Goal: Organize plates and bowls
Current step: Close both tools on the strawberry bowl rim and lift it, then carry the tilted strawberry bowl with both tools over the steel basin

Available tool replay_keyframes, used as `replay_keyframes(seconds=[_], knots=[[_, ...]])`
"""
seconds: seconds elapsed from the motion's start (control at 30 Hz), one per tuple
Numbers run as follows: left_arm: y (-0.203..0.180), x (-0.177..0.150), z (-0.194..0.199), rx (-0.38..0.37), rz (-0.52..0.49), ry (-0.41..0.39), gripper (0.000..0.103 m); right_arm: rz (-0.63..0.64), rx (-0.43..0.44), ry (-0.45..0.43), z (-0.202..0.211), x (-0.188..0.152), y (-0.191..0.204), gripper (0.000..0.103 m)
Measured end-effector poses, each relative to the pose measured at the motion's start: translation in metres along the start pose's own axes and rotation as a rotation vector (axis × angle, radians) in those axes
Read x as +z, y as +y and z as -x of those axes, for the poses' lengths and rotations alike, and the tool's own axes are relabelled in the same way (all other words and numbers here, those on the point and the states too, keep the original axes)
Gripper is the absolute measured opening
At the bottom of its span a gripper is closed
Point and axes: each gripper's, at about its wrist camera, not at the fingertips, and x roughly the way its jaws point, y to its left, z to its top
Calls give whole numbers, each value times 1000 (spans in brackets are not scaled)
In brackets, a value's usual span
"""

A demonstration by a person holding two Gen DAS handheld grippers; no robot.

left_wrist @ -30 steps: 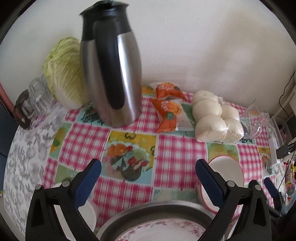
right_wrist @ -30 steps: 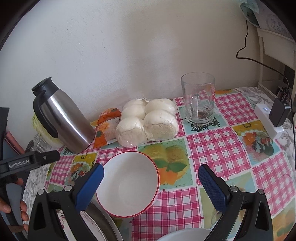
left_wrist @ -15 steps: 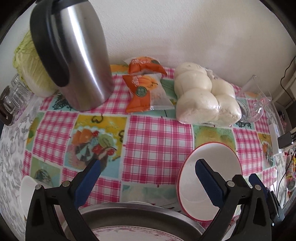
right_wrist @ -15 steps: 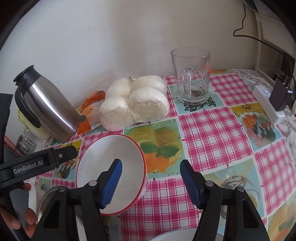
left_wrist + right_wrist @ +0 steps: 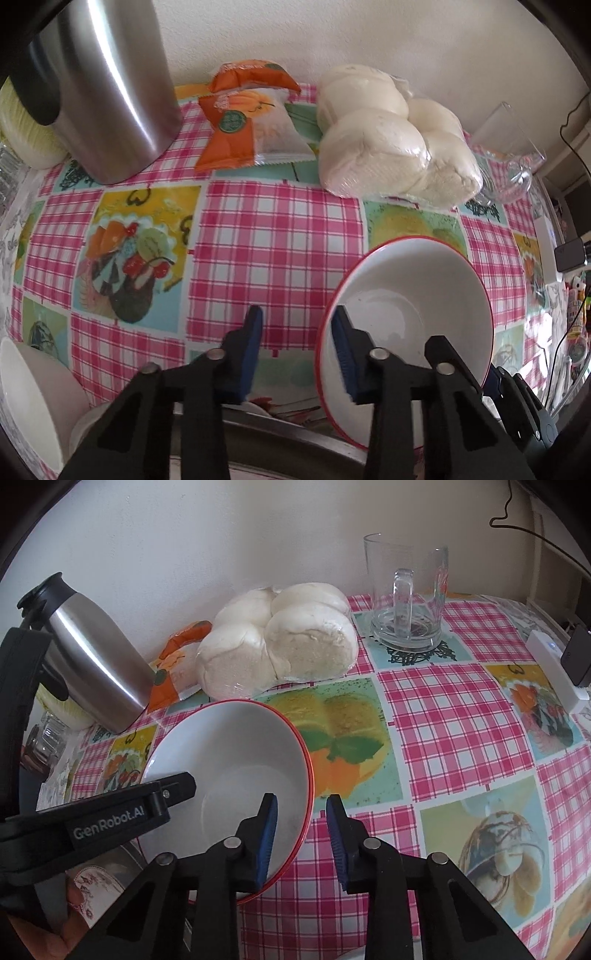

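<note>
Lower centre of both views: the red-rimmed bowl sits between two pairs of tongs on the checked surface.

Right tongs straddle its near rim, blue pads part-spread, not pinching. Left tongs likewise straddle the bowl's left rim, narrowed but apart. Buns, glass mug and steel flask stand along the upper frame.

"GenRobot.AI" stands in pale letters on the black body of the left gripper, at the lower left of the right wrist view; print on the orange snack packet is too blurred to read
</note>
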Motion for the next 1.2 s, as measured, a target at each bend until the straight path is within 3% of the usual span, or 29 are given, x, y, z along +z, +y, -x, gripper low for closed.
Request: replay_keyframes(seconds=[0.13, 0.23, 0.7, 1.0, 1.2], knots=[[-9, -2, -8, -1, -22, 25, 14, 34, -4, 9, -1, -1, 6, 24], [-14, -3, -12, -2, -39, 24, 12, 36, 5, 16, -4, -1, 5, 24], [-15, -6, 2, -51, -40, -47, 11, -12, 34, -10, 4, -1, -7, 21], [-21, -14, 35, -105, -10, -133, 11, -20, 53, -76, 32, 4, -11, 21], [-4, -26, 64, -151, 54, -201, 11, 7, 70, -115, 56, 7, -4, 21]])
